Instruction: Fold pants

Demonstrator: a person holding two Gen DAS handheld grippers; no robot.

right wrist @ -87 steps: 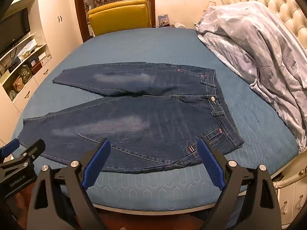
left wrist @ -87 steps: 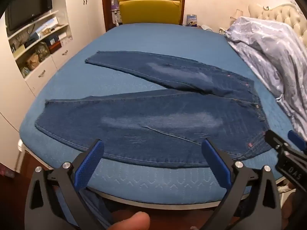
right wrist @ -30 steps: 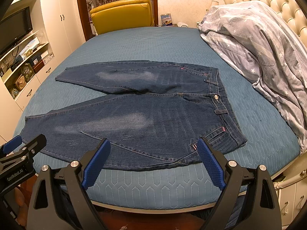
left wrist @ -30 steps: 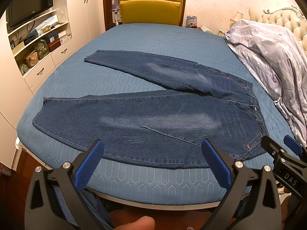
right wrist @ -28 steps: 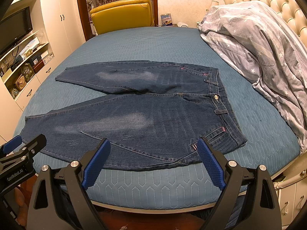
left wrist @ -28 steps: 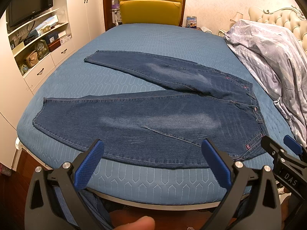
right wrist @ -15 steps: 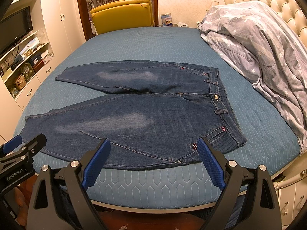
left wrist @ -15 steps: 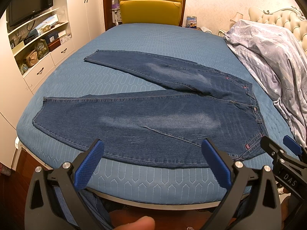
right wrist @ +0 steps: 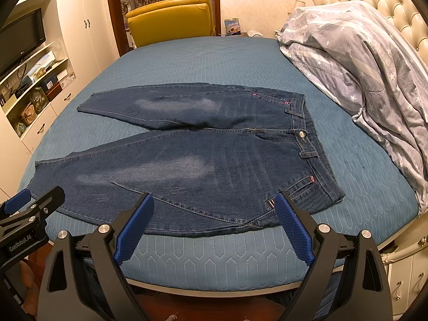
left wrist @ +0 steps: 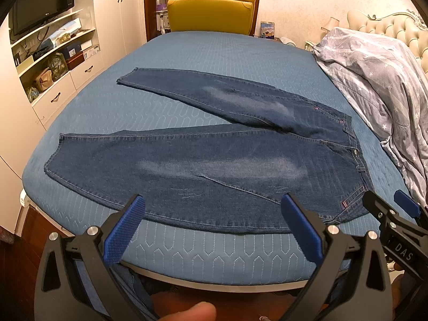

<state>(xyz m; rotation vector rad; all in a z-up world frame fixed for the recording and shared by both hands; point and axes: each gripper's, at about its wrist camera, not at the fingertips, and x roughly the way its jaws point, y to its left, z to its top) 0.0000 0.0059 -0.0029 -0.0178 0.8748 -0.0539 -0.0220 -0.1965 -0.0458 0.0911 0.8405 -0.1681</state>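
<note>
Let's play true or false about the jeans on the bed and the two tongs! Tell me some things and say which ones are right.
1. The jeans lie flat on the blue bed with both legs spread apart. True.
2. The right tongs are pinching the waistband. False: they are open and hold nothing.
3. The left tongs are open. True.
4. The jeans are already folded in half. False: no fold is made yet.
5. A starry grey duvet is heaped beyond the waistband end. True.
</note>
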